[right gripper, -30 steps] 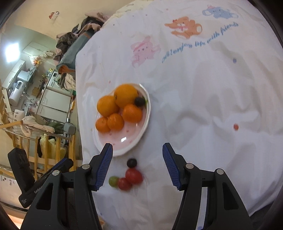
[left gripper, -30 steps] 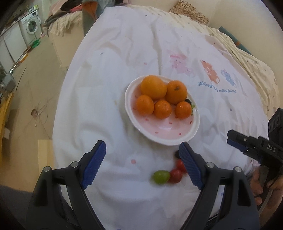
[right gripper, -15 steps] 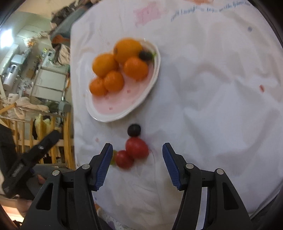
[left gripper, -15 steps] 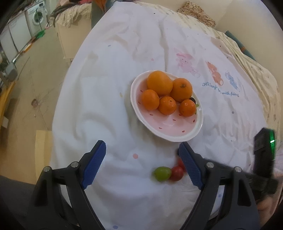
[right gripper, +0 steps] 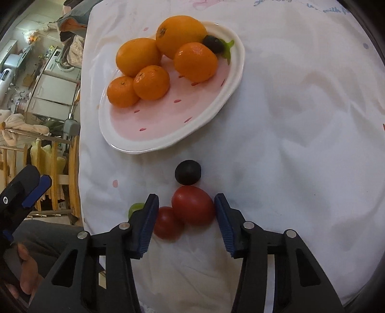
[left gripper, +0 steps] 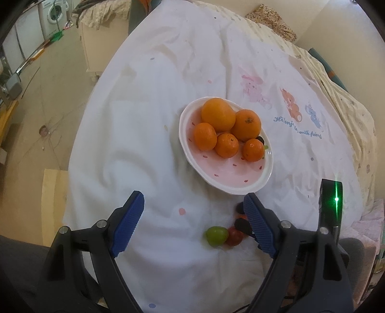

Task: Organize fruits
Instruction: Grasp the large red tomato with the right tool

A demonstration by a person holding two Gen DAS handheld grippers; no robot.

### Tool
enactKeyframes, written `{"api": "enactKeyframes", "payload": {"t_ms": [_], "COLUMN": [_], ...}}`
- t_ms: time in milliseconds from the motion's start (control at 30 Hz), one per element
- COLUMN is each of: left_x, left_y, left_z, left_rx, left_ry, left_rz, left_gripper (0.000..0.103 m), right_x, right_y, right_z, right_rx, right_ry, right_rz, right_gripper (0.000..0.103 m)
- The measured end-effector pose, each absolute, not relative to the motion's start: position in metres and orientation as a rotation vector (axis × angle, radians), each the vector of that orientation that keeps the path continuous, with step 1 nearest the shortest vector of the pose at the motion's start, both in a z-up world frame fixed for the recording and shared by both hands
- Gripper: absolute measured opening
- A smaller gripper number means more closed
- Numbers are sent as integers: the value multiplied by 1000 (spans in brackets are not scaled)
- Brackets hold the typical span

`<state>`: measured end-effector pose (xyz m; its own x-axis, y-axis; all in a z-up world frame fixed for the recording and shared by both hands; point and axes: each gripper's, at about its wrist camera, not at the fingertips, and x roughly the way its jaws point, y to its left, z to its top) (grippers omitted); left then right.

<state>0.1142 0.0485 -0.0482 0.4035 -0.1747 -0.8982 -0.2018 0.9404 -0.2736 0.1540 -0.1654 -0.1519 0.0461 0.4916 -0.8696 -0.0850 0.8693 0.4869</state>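
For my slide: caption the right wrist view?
Right gripper open, fingers straddling the larger red tomato below the plate of oranges.

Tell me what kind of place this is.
Probably a lived-in home: a washing machine stands at the back, the plate of oranges rests on a cartoon-printed white cloth, and clothes lie piled around.

Fruit on and beside a plate on the cloth

Five citrus fruits (right gripper: 154,60) are grouped on the far half of the plate (right gripper: 168,142), with a small fruit (right gripper: 213,44) tucked against its far rim. Before the plate, on the cloth (right gripper: 300,120), a round fruit (right gripper: 188,172) is set nearest it; a large tomato (right gripper: 193,209) lies just behind that, a small tomato (right gripper: 167,226) touching its left, and a grape (right gripper: 134,209) further left.
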Motion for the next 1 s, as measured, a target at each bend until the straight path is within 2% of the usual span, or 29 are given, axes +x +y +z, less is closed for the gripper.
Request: {"api": "enactKeyframes", "payload": {"t_ms": [67, 100, 333, 733, 800, 867, 933, 1000], "left_x": [114, 114, 114, 119, 122, 127, 130, 135], "left_y": [49, 48, 47, 25, 14, 3, -7, -20], "left_z": [-48, -47, -48, -64, -68, -73, -77, -84], "left_rx": [-370, -369, -359, -273, -253, -227, -211, -203], "left_ry": [1163, 1163, 1168, 1207, 1221, 1243, 1263, 1292], "left_rz": [13, 12, 9, -19, -51, -84, -112, -133], "left_gripper": [82, 82, 82, 81, 78, 66, 60, 58], "right_x": [155, 154, 153, 168, 169, 172, 170, 171], "right_y": [-165, -166, -177, -237, -246, -254, -262, -269], "right_z": [-150, -149, -136, -94, -94, -97, -100, -100], "right_rx": [330, 320, 302, 403, 452, 501, 535, 577], "right_ry": [1461, 1458, 1450, 1324, 1310, 1308, 1308, 1300], "right_rz": [453, 452, 474, 463, 454, 442, 426, 417], "right_gripper": [46, 37, 37, 37, 37, 37, 37, 37]}}
